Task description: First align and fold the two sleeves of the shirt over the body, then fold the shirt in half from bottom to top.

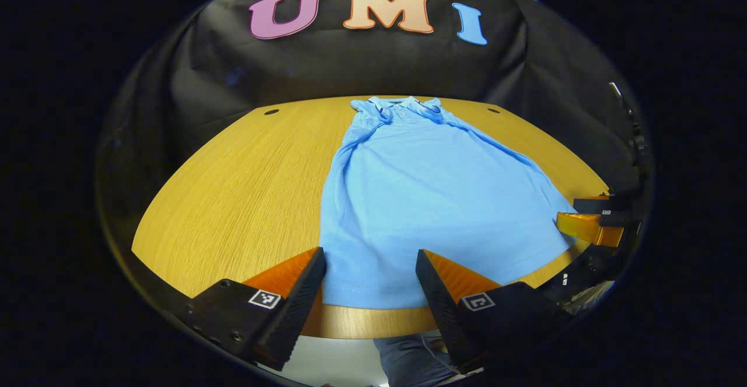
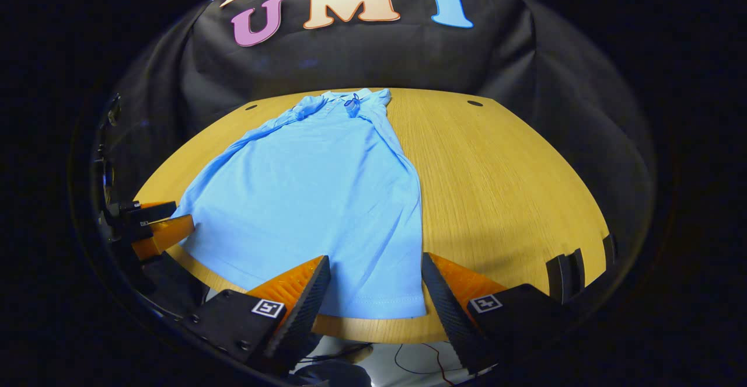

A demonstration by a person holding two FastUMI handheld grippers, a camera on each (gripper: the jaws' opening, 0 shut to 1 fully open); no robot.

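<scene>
— Between the left gripper's (image 1: 370, 279) wide-spread fingers, what is seen?
— The shirt's (image 1: 432, 200) hem, flat on the table (image 1: 245, 188), sleeves folded in.
— And the right gripper (image 2: 376, 285)?
— Fingers are held wide too, the hem's corner between them, untouched.

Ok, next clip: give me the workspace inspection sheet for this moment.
Surface: wooden table, two dark holes near its far edge.
Job's things: blue shirt lies flat, collar at the far end, sleeves folded in, hem at the near edge.
Clutter: nothing seen.
Grippers: left gripper and right gripper both open, at the hem corners.
Cables: thin cables below the table's near edge.
Surroundings: black cloth wall.
</scene>
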